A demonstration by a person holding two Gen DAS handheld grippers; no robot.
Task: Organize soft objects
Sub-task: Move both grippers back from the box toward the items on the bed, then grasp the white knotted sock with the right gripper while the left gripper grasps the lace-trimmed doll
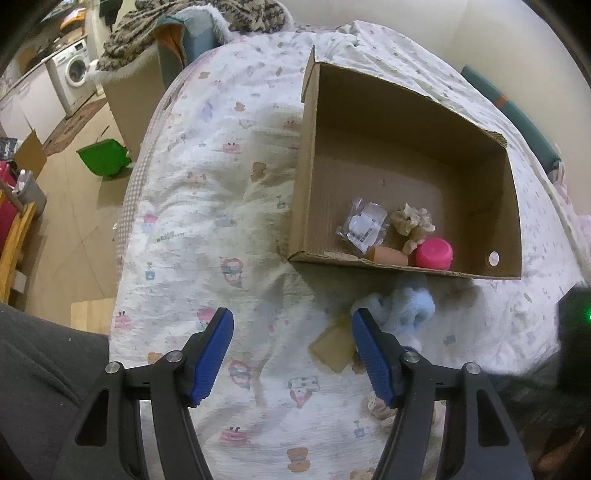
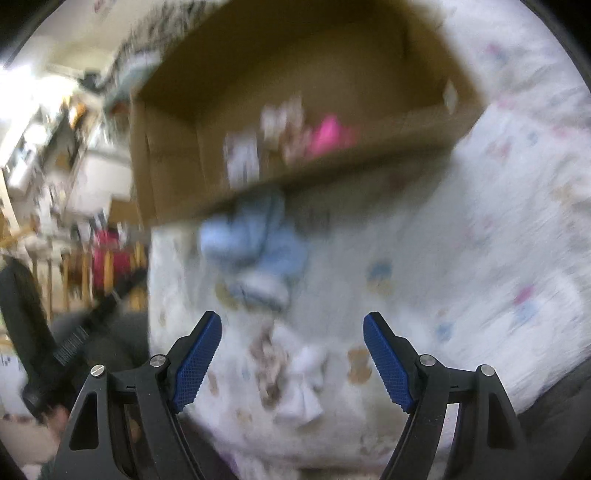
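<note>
Both my left hand-held gripper (image 1: 291, 354) and right hand-held gripper (image 2: 291, 360) hung spread, holding nothing. The blue fluffy cloth (image 1: 400, 306) lay on the bed against the cardboard box (image 1: 306, 166) (light and floppy, I judged), best pinched at its bunched middle.

Washing machine (image 1: 75, 70) far left, along the wall. Green bin (image 1: 101, 158) on wood floor beside the bed. Patterned knit blanket (image 1: 155, 33) heaped at bed's far end. Red item (image 1: 7, 218) by yellow frame, left edge.

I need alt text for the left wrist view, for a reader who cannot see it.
The open left gripper hovers over a patterned quilt, facing an open cardboard box with a pink cap and small items inside. A fluffy blue cloth lies just outside the box.
</note>
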